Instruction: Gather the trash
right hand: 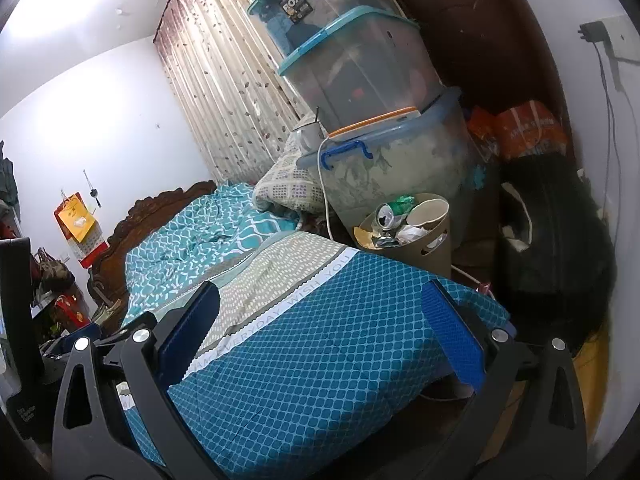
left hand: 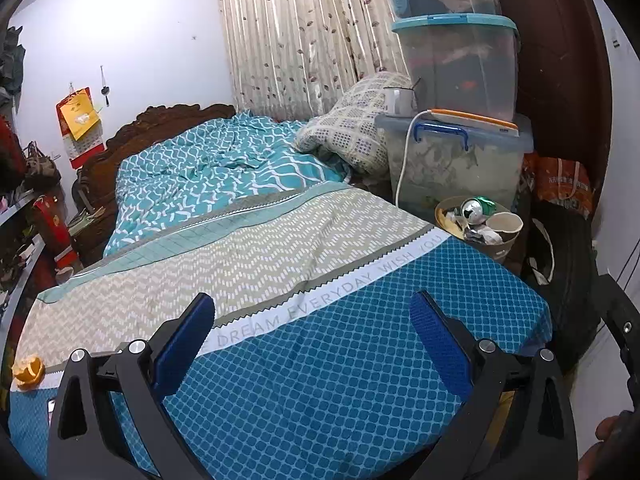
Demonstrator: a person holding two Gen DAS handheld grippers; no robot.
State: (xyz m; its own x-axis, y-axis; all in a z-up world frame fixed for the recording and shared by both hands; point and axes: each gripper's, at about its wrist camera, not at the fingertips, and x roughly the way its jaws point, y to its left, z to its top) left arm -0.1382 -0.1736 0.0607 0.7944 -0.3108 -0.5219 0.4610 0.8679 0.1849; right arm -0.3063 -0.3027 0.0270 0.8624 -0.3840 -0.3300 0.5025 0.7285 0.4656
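Your left gripper (left hand: pixel 312 320) was wide open, blue pads spread, nothing between them, hovering over the foot of the bed (left hand: pixel 340 380). Your right gripper (right hand: pixel 320 312) was the same: jaws apart, empty, over the blue diamond-print end of the bedspread (right hand: pixel 320 360).

An orange peel (left hand: pixel 27 370) lay on the bedspread at the far left edge of the left wrist view, well apart from both grippers.

Past the bed's right corner, the tan trash bin (left hand: pixel 500 246) stood on the floor just beside the bed. It was already full: a crushed can (left hand: pixel 474 208), a paper cup (left hand: pixel 505 225) and crumpled paper showed above the rim. The right wrist view showed the same bin (right hand: pixel 424 248) with the can (right hand: pixel 388 216) and cup (right hand: pixel 430 212) on top.

Behind the bin, clear storage boxes (left hand: pixel 460 64) were stacked, with a white cable (left hand: pixel 404 156) hanging down the lowest one. A rumpled teal quilt (left hand: pixel 208 164) and a checked pillow (left hand: pixel 352 128) lay at the head of the bed, against the curtain (left hand: pixel 296 28). A black bag (right hand: pixel 556 240) sat to the right of the bin.
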